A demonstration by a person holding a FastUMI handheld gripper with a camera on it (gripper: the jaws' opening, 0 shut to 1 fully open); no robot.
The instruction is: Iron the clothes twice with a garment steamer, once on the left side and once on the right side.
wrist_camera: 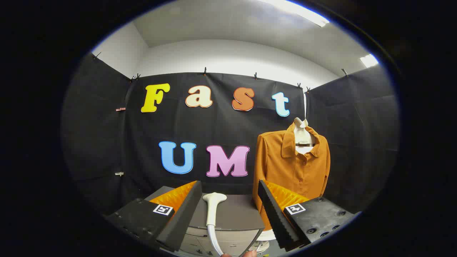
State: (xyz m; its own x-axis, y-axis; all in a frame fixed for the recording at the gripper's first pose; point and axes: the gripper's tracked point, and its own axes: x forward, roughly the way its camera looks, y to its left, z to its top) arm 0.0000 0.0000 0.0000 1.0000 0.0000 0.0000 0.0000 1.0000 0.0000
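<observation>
Camera on tongs (228, 200), facing booth wall.

I'm looking into a staged recording booth set up inside a plain room, not a lived-in home. Black cloth (221, 125) is clipped up as walls on three sides, with bare white wall (228, 57) and ceiling light panels (303, 12) showing above it. An orange shirt (291, 167) hangs on a pale mannequin form (303, 134) like a display prop, beside a grey cabinet (228, 221) whose top serves as the surface
</observation>
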